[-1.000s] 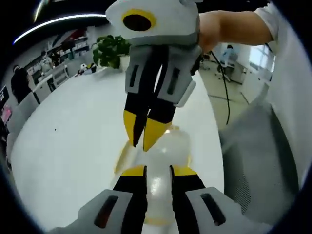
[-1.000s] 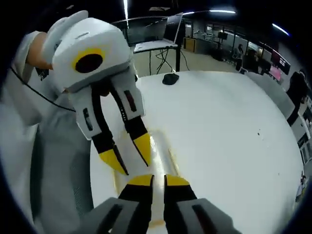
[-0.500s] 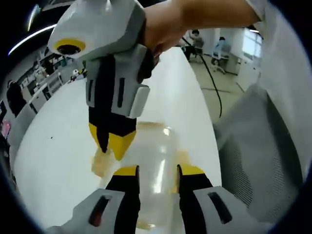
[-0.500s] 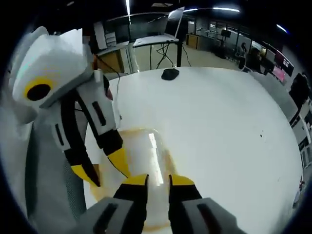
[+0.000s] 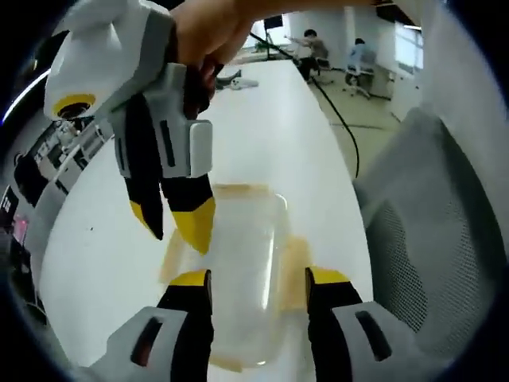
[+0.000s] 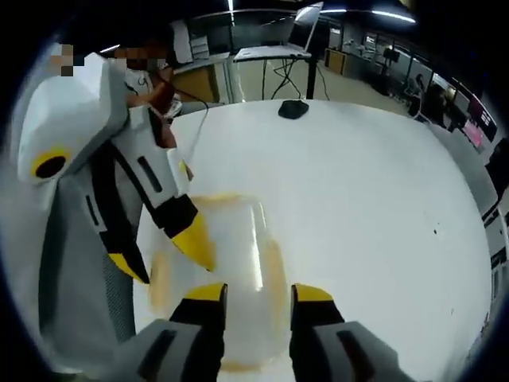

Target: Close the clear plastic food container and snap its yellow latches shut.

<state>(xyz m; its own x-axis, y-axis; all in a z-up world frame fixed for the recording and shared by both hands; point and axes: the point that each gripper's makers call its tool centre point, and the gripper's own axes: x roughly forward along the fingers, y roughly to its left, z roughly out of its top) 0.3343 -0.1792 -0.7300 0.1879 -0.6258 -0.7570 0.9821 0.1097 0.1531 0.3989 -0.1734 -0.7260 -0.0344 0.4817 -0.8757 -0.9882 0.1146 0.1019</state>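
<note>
**Hovering over the lidded box, both grippers parted**

Looking along the left gripper, jaws spread and empty, the clear container lies on the white table, yellow latches at its sides; the right gripper hangs at its left.

Right gripper view: its own jaws, apart and empty, stand over the container. Likely light, stiff, slick plastic; press at the latches. An office lies beyond.

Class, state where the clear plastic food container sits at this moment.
In both views the clear container lies on the white table near its edge, in front of each tool's jaws, beside a grey mesh chair.
</note>
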